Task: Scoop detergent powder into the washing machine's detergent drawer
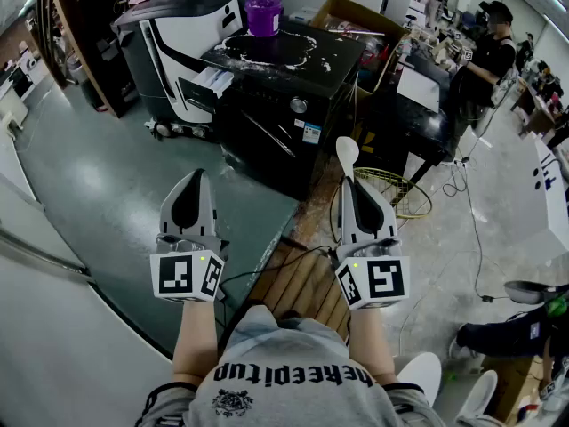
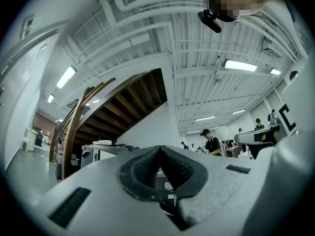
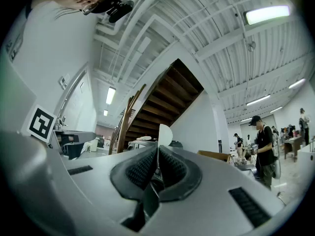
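A black washing machine stands ahead, its top dusted with spilled white powder. A purple cup sits at the back of that top. A white drawer-like part juts from the machine's upper left. My right gripper is shut on the handle of a white spoon, whose bowl sticks up past the tips; the same spoon rises above the right gripper in its own view. My left gripper is shut with nothing in it, its tips touching. Both are held well short of the machine.
A white appliance stands left of the black machine. A cardboard box lies behind it and a wire basket on the floor to its right. A wooden pallet and a cable are under my grippers. A person works at the back right.
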### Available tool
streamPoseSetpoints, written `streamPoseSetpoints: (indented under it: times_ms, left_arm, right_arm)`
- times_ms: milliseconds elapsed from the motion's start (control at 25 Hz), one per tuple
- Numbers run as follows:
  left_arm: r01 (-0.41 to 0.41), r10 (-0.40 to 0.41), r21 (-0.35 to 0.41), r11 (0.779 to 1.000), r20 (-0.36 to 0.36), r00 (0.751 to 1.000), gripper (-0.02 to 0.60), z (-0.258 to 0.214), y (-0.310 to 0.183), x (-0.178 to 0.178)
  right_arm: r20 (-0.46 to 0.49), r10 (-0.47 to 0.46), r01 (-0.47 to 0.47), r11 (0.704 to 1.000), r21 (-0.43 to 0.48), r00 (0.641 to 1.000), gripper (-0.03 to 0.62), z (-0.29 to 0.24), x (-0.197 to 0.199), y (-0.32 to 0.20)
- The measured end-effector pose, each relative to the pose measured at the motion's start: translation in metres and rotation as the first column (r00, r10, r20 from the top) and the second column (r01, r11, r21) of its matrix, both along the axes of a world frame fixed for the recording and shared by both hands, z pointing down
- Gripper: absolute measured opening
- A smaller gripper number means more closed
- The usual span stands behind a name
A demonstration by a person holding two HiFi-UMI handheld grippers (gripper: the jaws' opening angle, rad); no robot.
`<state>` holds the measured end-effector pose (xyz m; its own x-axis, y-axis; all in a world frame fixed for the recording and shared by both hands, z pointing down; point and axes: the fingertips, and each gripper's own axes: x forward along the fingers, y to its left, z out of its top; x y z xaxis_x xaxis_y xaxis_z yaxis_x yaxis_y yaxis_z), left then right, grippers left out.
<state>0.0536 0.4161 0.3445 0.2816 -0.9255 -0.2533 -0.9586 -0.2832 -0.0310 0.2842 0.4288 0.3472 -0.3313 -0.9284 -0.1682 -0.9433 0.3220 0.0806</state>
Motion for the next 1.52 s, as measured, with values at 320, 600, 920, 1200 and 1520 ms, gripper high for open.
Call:
streamPoseSetpoints:
  times_ms: [320, 600, 920, 1200, 1520]
  left_arm:
    - [0.011, -0.011, 0.008, 1.0, 0.006, 1.0, 0.003, -0.003, 0.005, 0.004]
    - [0.021, -0.021, 0.011, 1.0, 0.008, 1.0, 0.004, -0.003, 0.006, 0.005]
    - [0.035, -0.035, -0.007, 0.999, 0.031, 0.999, 0.003, 0.002, 0.012, 0.001]
    - [0.051, -0.051, -0.008, 0.999, 0.048, 0.998, 0.003, 0.001, 0.003, -0.005]
    - [0.052, -0.051, -0.021, 0.998, 0.039, 0.998, 0.003, 0.005, -0.044, -0.016]
  right_arm:
    - [0.001, -0.017, 0.017, 1.0, 0.01, 1.0, 0.008, -0.001, 0.004, 0.005]
    - [0.0, -0.016, 0.016, 1.0, 0.01, 1.0, 0.007, 0.001, 0.007, 0.004]
    - [0.007, -0.09, 0.09, 0.996, 0.019, 0.996, 0.006, -0.001, -0.003, 0.006]
    - [0.095, -0.146, 0.146, 0.989, 0.013, 0.985, 0.006, 0.0, -0.013, -0.007]
    - [0.086, -0.123, 0.125, 0.992, -0.014, 0.989, 0.006, 0.004, -0.022, -0.055]
